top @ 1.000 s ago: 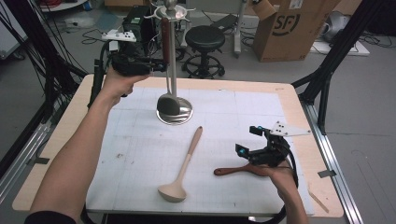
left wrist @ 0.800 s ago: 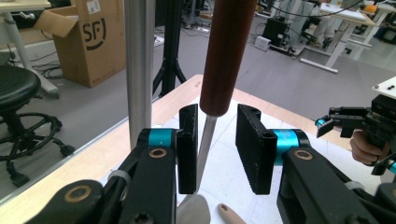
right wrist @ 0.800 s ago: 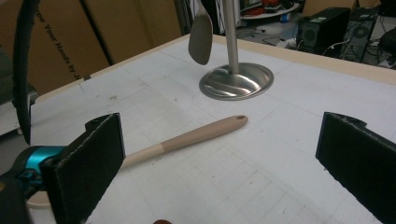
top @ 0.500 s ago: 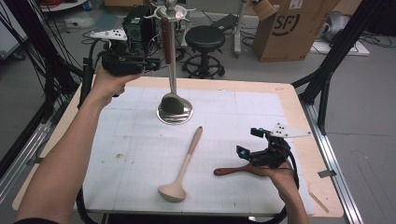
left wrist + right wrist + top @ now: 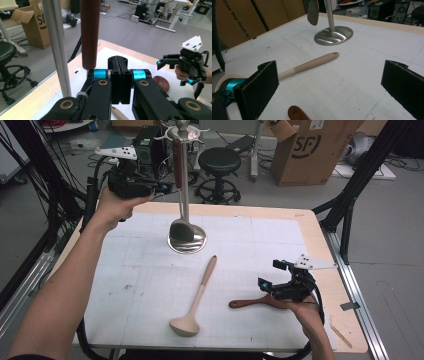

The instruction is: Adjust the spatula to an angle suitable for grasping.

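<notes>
The left gripper (image 5: 131, 182), jaws pressed together on nothing, is raised at the table's far left edge beside a brown-handled spatula (image 5: 181, 227) hanging on the metal stand (image 5: 186, 240). The right gripper (image 5: 282, 282), jaws wide apart, hovers near the right edge over a dark wooden spatula (image 5: 252, 303) lying flat there. A pale ladle (image 5: 196, 297) lies mid-table.

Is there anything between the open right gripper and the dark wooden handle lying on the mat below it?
Nothing visible. In the right gripper view the right gripper stands open above bare mat, and the dark wooden handle lies just below between the jaws. The beige ladle lies farther off, clear of that path.
</notes>
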Tool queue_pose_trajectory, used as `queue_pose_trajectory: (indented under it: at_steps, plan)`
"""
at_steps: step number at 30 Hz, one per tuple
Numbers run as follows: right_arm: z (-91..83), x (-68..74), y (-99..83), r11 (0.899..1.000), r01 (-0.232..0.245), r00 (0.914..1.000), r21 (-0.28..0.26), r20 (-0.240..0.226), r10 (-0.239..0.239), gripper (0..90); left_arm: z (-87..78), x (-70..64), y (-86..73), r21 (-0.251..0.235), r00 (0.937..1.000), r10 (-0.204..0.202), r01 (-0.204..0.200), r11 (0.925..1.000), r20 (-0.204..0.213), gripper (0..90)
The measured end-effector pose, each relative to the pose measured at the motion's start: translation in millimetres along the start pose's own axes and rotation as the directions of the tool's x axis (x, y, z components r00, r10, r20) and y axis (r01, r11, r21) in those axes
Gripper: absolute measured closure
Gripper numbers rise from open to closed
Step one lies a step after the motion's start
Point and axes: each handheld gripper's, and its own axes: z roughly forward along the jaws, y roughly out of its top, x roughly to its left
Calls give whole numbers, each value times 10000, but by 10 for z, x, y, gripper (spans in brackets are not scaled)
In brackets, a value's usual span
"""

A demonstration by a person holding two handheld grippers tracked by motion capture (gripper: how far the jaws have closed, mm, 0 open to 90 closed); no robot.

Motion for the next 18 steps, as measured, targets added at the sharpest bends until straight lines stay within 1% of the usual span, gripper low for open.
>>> queue_pose_trajectory:
  at_steps: [3,5,8,10,12,14,18]
  plan:
    - [-23,-20,-3,9999,-49,10000,-120,25,49,1,2,-26,61,-14,9999,74,-74,10000,-89,897]
    - [-32,-27,-3,9998,-61,10000,-178,29,62,0,-6,-49,113,-108,9999,131,-131,9999,-18,897]
    - [-31,-32,-7,9999,-59,10000,-159,36,59,1,-19,-97,202,-282,9997,255,-255,9993,-10,897]
    - [-30,-35,-12,9999,-46,10000,-135,14,46,1,-26,-125,277,-285,9994,341,-343,9990,-71,896]
    - [-25,-37,-19,9999,-18,10000,-129,8,19,1,-27,-152,340,-328,9992,405,-406,9986,-39,897]
    - [-25,-32,-28,9999,-71,10000,-92,-21,70,1,-18,-197,412,-487,9991,431,-431,9979,-10,896]
    - [-34,-35,-35,9998,-93,10000,-156,-16,92,1,16,-260,525,-416,9979,652,-652,9970,-5,896]
